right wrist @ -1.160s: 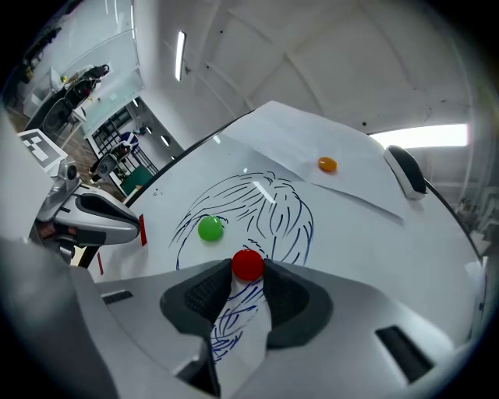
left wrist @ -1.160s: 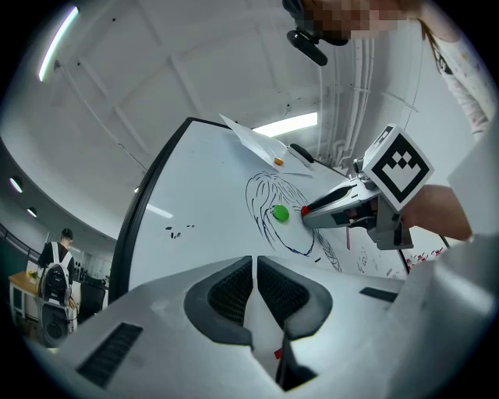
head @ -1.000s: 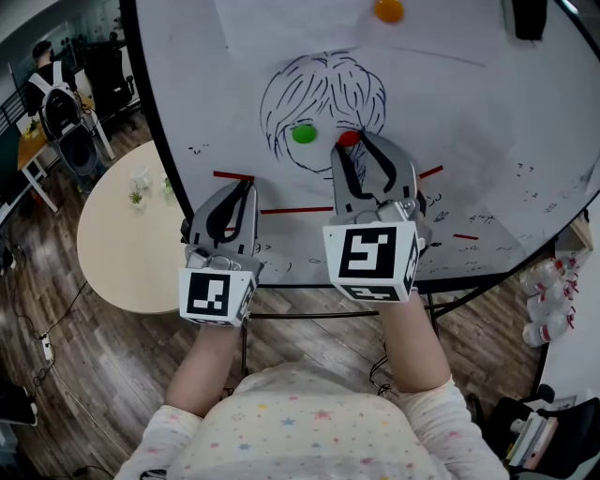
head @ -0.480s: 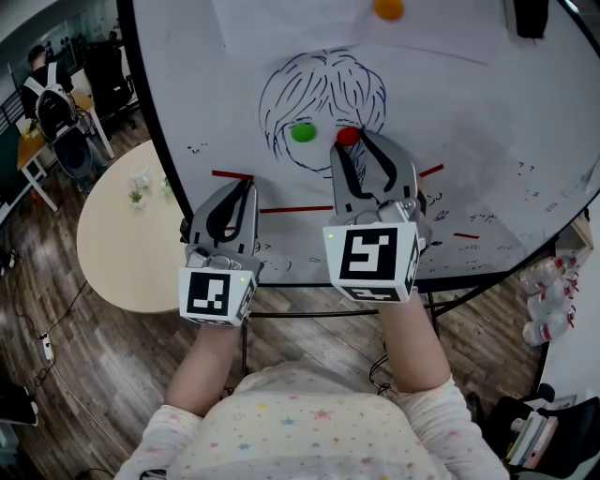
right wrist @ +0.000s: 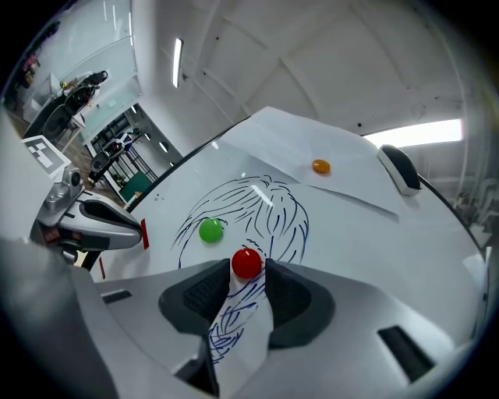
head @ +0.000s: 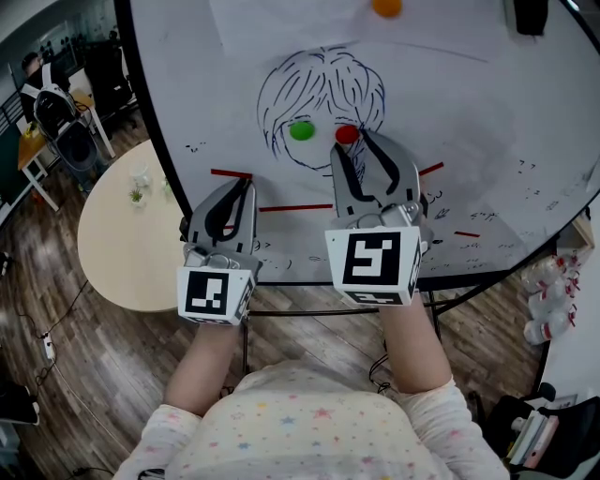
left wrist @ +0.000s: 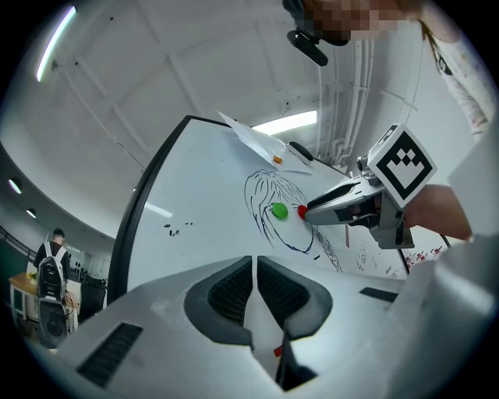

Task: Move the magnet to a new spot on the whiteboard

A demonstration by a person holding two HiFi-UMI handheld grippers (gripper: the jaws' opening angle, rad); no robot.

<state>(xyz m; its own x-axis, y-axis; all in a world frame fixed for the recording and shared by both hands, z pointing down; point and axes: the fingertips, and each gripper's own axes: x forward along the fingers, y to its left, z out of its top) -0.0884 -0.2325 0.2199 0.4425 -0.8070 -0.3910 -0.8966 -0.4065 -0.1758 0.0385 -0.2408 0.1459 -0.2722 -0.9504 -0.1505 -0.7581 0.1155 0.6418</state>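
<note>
In the head view, we see the red magnet [head: 347, 134], a small glossy round button, on the whiteboard [head: 487, 112] right at the tips of the right gripper [head: 350, 141], over a blue ink drawing [head: 319, 89] of a head with hair. Being round, it shows no long axis. A green magnet [head: 301, 131] sits just left of those tips, and an orange magnet [head: 387, 8] lies well beyond them. The left gripper [head: 246, 184] hangs to the left of the right one, apart from every magnet.

In the left gripper view, we find its jaws pressed together with nothing between them.

In the right gripper view, the jaws pinch the red magnet at their very tips. The green magnet lies just ahead and to the left.
</note>
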